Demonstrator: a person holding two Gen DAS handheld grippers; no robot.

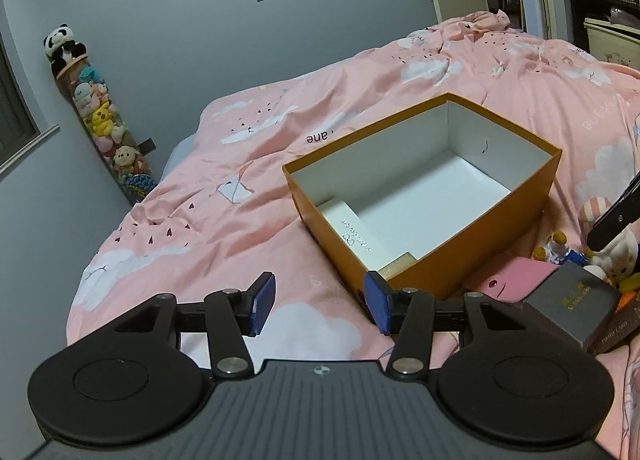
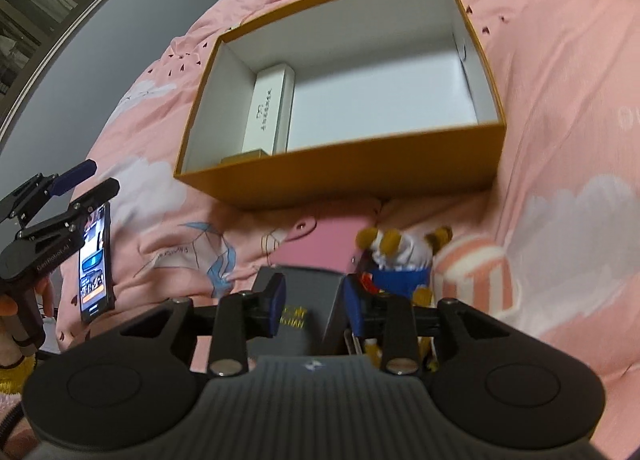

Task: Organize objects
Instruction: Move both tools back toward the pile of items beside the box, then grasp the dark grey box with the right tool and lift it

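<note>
An orange box (image 1: 424,256) (image 2: 340,171) stands open on the pink bedspread, and a long white box (image 1: 356,227) (image 2: 268,111) lies along one inner wall. My left gripper (image 1: 320,300) is open over bare bedspread, just short of the box's near corner, with nothing between its blue pads. My right gripper (image 2: 316,306) is open above a grey box with gold lettering (image 2: 308,284) (image 1: 568,308), which shows between its fingers. A pink flat case (image 2: 320,248) (image 1: 508,280) lies beyond it. A small plush in blue trousers (image 2: 400,260) (image 1: 560,250) sits to the right.
A lit phone (image 2: 96,260) lies on the bed at the left, under my left gripper (image 2: 80,183). A pink-and-white striped plush (image 2: 476,272) sits right of the small plush. A tall tube of plush toys (image 1: 100,119) leans on the wall past the bed's edge.
</note>
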